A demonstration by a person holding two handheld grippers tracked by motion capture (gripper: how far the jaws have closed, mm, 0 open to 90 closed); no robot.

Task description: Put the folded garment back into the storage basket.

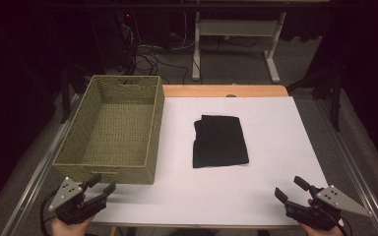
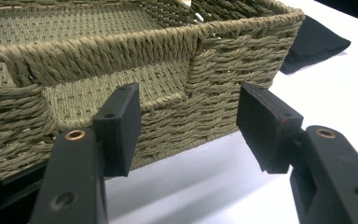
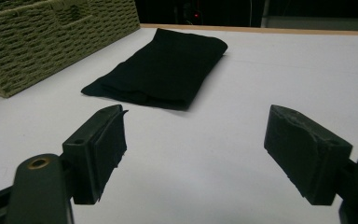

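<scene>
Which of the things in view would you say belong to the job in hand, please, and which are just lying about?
Belonging to the job:
- folded black cloth
- woven basket
- left claw, open
- right claw, open

Just lying about:
- white table frame on the floor behind
- cables on the floor

A white sheet [image 1: 270, 152] covers the tabletop across the middle of the frame, with a strip of bare wood [image 1: 216, 91] showing at its far edge. At the top centre stands a white desk frame [image 1: 236, 29] on the grey floor [image 1: 305, 73]. Dark cables [image 1: 152, 56] tangle at the upper left of it.
</scene>
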